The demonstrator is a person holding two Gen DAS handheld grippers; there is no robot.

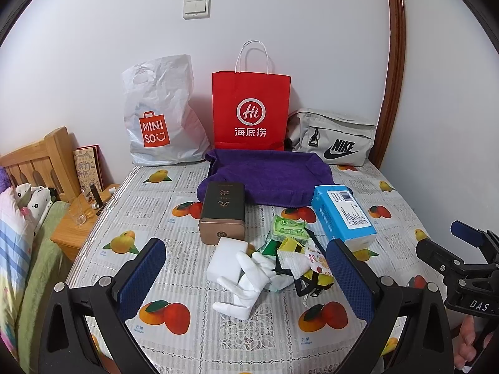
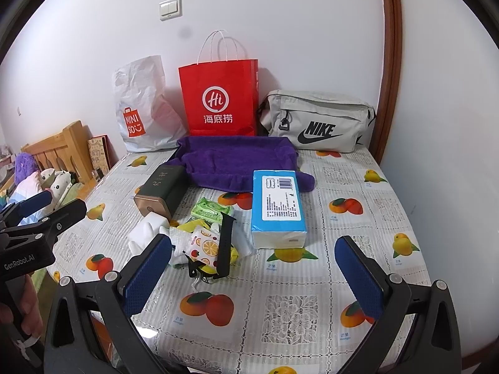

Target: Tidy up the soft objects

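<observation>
Pile: jumble of small soft stuff, with a floppy white cotton glove (image 1: 246, 275) and a fruit-print fabric pouch (image 2: 204, 244), mid-table on the fruit-pattern plastic tablecloth (image 2: 290, 314).
Glove axis: looks like it runs near-to-far.
Left gripper (image 1: 246, 275): blue pads spread wide, glove dead ahead between them, so this one's nearer I'd say.
Right gripper (image 2: 254, 272): spread too, empty, pile ahead-left.
Around: blue plastic-wrapped tissue pack (image 2: 277, 205) just right of the pile, folded purple towel (image 1: 271, 176) behind.
</observation>
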